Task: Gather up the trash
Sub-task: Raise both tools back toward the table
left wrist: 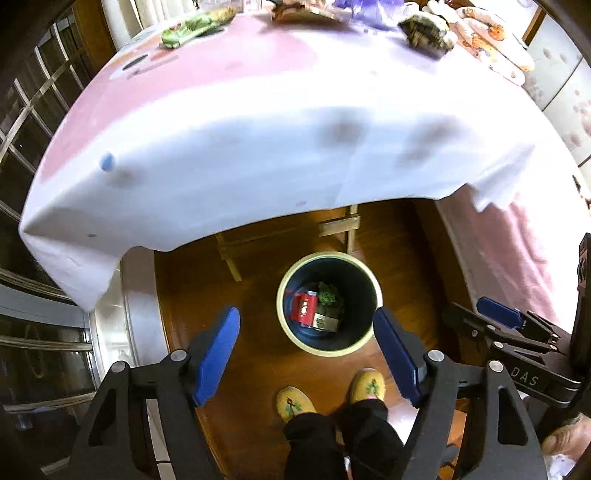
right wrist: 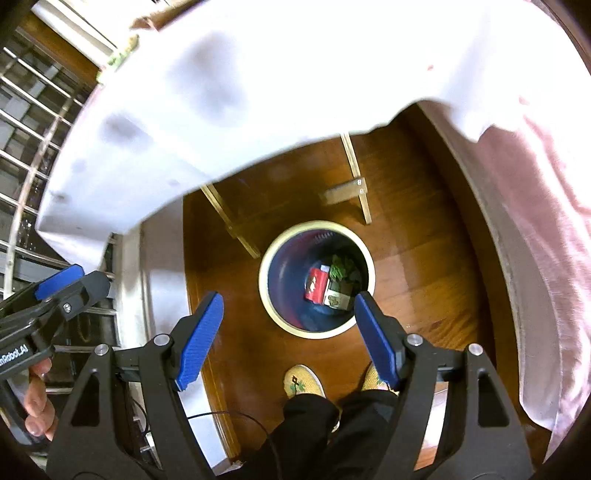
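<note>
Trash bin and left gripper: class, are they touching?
Apart. The left wrist view shows the open left gripper held high above the trash bin on the floor.

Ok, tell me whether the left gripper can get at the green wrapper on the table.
Probably yes. The left gripper is open and holds nothing, and nothing lies between it and the green wrapper on the far side of the tablecloth, though it needs a long reach.
</note>
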`<state>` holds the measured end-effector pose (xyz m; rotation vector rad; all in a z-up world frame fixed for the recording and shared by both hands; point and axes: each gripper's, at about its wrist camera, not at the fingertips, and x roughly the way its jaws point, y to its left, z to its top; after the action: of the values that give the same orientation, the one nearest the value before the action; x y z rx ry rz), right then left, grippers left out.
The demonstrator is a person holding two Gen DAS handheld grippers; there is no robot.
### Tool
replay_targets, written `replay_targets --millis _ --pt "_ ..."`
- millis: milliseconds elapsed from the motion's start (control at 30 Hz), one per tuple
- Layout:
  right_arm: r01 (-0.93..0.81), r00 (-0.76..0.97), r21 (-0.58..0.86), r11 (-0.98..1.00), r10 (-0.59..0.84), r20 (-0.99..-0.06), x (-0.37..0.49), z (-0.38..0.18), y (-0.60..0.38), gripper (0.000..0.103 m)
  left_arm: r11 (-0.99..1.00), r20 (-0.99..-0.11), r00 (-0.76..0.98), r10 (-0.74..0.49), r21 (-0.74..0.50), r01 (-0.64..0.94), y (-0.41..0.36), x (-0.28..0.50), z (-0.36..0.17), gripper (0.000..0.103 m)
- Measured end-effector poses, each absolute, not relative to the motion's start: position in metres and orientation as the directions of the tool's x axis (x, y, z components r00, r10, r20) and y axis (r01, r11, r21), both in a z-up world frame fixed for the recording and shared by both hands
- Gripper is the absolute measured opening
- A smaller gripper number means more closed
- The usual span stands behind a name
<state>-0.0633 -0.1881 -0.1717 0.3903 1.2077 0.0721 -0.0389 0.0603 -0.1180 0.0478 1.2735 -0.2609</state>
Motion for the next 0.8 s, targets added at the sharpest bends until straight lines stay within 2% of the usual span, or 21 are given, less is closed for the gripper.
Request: replay_targets --millis 233,533,800 --pt "0.126 0.466 0.330 0.936 0.238 -0.852 -0.071 -0.080 -0.177 0.071 0.955 -0.925 0.316 -0.211 -0.127 0.267 0.072 -0.042 -0.042 0.076" --pt "0.090 0.594 0.309 0.947 0.198 -0.779 -0.061 0.022 -0.180 0.071 0.932 -0.844 0.452 -0.289 -0.140 0.334 0.068 -0.024 0.057 0.075" --pt "0.088 0.657 0.248 0.965 0.131 -0.742 -0.032 0.075 -0.185 0.071 0.913 -0.792 0.501 -0.348 -0.165 0.373 0.054 0.001 0.108 0.075"
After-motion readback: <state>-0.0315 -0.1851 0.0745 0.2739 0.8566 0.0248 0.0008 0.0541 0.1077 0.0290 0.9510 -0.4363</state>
